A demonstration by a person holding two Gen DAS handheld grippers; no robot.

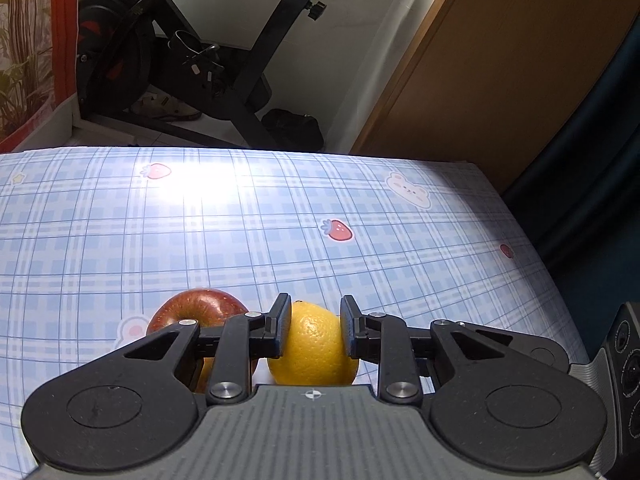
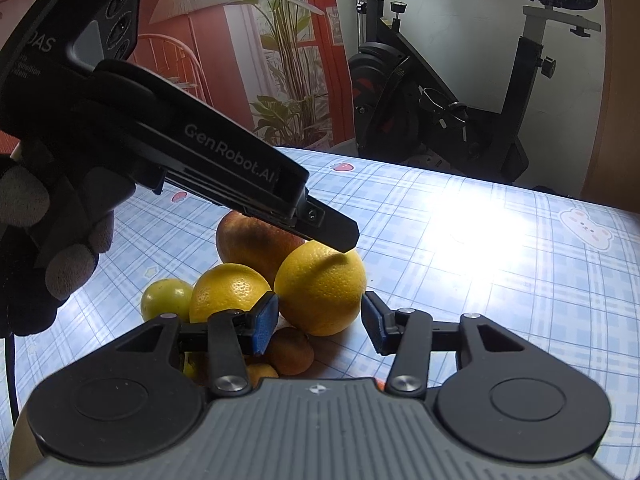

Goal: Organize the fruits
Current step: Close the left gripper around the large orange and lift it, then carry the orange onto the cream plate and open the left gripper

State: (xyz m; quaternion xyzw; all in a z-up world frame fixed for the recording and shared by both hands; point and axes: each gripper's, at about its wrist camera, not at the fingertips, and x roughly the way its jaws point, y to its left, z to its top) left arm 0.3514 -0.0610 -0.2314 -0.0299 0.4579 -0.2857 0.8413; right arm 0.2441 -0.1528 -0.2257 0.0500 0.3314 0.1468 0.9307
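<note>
Left gripper (image 1: 312, 326) fingers clamp the top orange (image 1: 313, 346), red apple (image 1: 198, 312) just behind-left of it. Right gripper (image 2: 320, 322) fingers spread, grasping nothing, near that orange.

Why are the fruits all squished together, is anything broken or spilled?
Nothing looks broken or spilled. The fruits sit heaped in one pile on the checked tablecloth: a red apple, two oranges and smaller fruits. The left tongs are closed on the big orange; the right tongs are open.

Right gripper (image 2: 319, 322) hides part of the small brown fruit (image 2: 290, 350)
</note>
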